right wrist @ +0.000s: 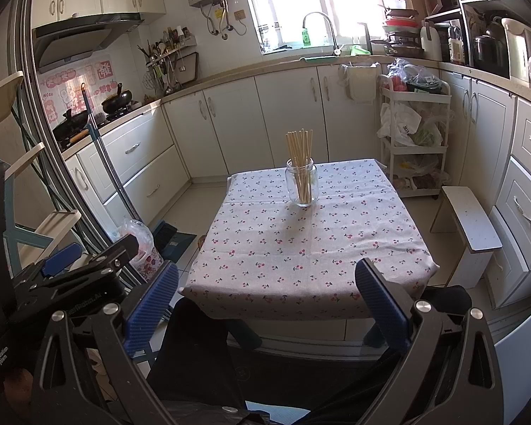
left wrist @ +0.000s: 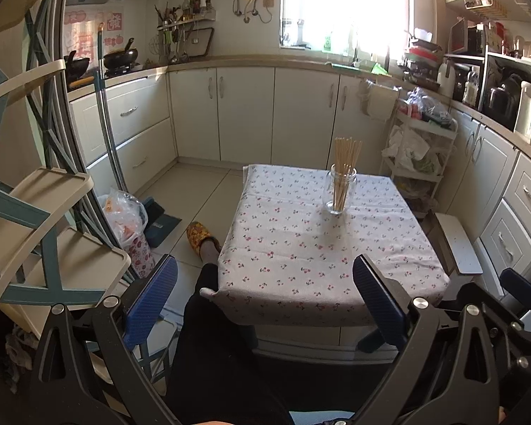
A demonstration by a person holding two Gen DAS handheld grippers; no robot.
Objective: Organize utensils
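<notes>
Wooden chopsticks (left wrist: pixel 347 163) stand in the glass jar (right wrist: pixel 301 186) mid-surface; your left gripper (left wrist: pixel 265 304) and right gripper (right wrist: pixel 269 304) hold both jaws released, short of it.

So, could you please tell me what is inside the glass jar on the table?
The glass jar holds a bundle of wooden chopsticks standing upright, tops rising well above the rim. Nothing else shows through the glass. The jar stands on the cherry-print tablecloth, which covers the table surface entirely.

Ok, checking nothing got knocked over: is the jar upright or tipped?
Upright. The jar stands on its base on the tablecloth, mouth up, with the chopsticks sticking out the top in both views.
</notes>
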